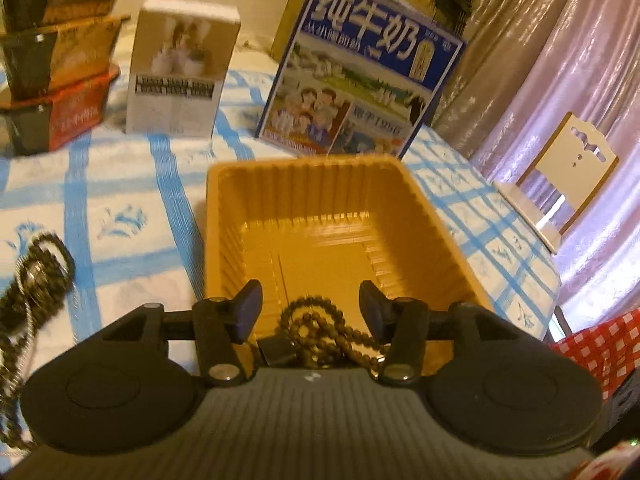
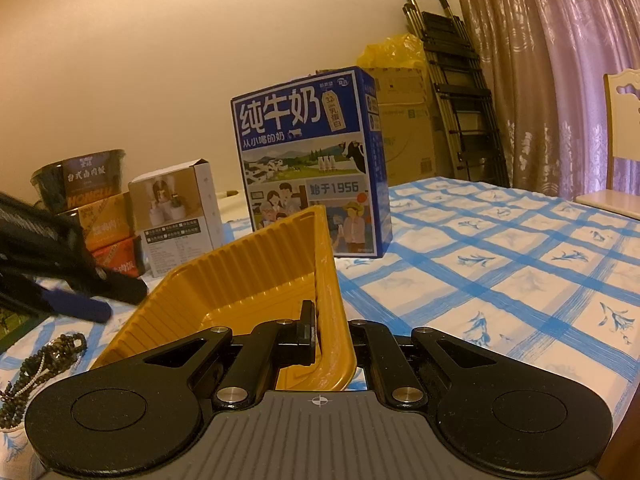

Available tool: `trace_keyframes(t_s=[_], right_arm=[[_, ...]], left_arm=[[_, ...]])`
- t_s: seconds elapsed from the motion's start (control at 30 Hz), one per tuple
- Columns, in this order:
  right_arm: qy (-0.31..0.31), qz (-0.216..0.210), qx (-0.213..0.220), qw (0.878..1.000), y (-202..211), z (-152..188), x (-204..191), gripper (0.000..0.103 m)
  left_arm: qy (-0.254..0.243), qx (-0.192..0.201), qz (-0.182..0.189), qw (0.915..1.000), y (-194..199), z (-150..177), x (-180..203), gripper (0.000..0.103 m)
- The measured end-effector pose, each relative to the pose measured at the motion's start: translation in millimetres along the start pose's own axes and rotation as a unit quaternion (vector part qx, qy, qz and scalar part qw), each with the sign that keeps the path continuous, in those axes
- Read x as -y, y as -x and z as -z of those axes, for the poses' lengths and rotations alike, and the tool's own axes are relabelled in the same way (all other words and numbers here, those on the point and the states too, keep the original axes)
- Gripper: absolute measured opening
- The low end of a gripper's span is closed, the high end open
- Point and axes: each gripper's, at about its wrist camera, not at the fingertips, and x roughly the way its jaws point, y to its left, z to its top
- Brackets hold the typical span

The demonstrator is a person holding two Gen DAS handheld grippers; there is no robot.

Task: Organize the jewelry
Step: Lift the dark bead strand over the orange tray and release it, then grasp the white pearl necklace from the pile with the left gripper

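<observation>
Brown bead necklace [image 1: 320,332] in tray [image 1: 304,216] — left view only

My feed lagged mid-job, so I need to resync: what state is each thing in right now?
Left gripper: open, over the tray.
Right gripper: shut on the tray's wall.
Ribbed yellow plastic tray: held, tilted.
Dark brown bead necklace: lying loose in the tray, between the open fingers.
Dark beads and silver chain pile: on the cloth, outside the tray.
Blue milk carton: upright, closed.
</observation>
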Motion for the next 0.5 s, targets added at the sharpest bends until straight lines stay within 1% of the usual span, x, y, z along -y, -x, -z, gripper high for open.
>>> trace_keyframes(t_s=[0.13, 0.23, 0.33, 0.43, 0.5], right_arm=[[0.000, 0.000, 0.000, 1.000, 0, 0, 0, 0.006], [0.000, 0.000, 0.000, 1.000, 0, 0, 0, 0.006], [0.000, 0.000, 0.000, 1.000, 0, 1, 0, 0.006], [0.001, 0.000, 0.000, 1.000, 0, 2, 1, 0.006], [0.002, 0.001, 0.000, 1.000, 0, 2, 1, 0.006]], left_arm=[[0.004, 0.007, 0.012, 0.9999, 18, 2, -8, 0.051], [0.009, 0.021, 0.000, 0.9997, 38, 10, -18, 0.051], [0.019, 0.032, -0.028, 0.9989, 57, 22, -35, 0.051], [0.028, 0.032, -0.071, 0.9966, 74, 36, -55, 0.051], [0.029, 0.032, -0.106, 0.9934, 85, 46, -69, 0.051]])
